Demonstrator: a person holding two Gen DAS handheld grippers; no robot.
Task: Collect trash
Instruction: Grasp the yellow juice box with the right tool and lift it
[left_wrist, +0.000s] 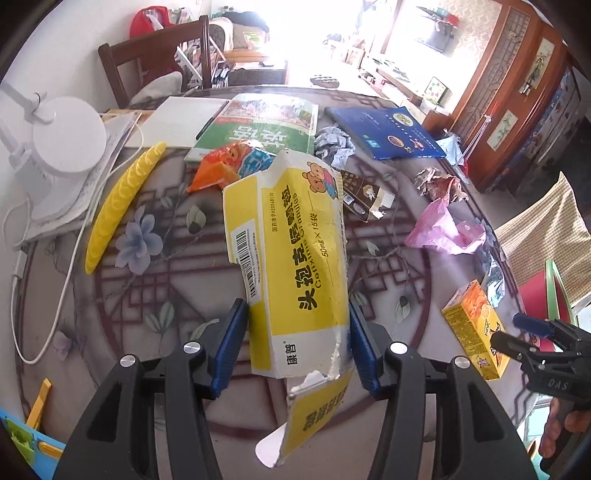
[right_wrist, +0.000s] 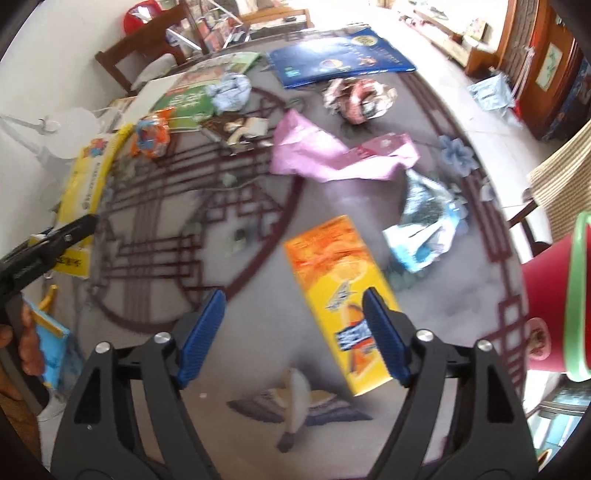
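My left gripper (left_wrist: 297, 347) is shut on a torn yellow and white medicine box (left_wrist: 291, 243), gripped at its near end; the box also shows in the right wrist view (right_wrist: 85, 184). My right gripper (right_wrist: 295, 332) is open over the table; an orange and yellow juice carton (right_wrist: 340, 291) lies between its fingers, against the right one. The carton shows in the left wrist view (left_wrist: 474, 328) beside the right gripper (left_wrist: 517, 332). Loose trash on the table: pink plastic bag (right_wrist: 325, 155), blue foil wrapper (right_wrist: 424, 229), crumpled wrapper (right_wrist: 358, 96), orange snack bag (left_wrist: 225, 166), brown packet (left_wrist: 362, 192), crumpled paper (left_wrist: 336, 142).
A red bin with a green rim (right_wrist: 561, 295) stands off the table's right edge. A white lamp (left_wrist: 62, 147) with its cable, a yellow toy (left_wrist: 118, 206), a green book (left_wrist: 266, 125) and a blue book (left_wrist: 388, 133) lie at the far side. Chairs stand around the round table (left_wrist: 147, 295).
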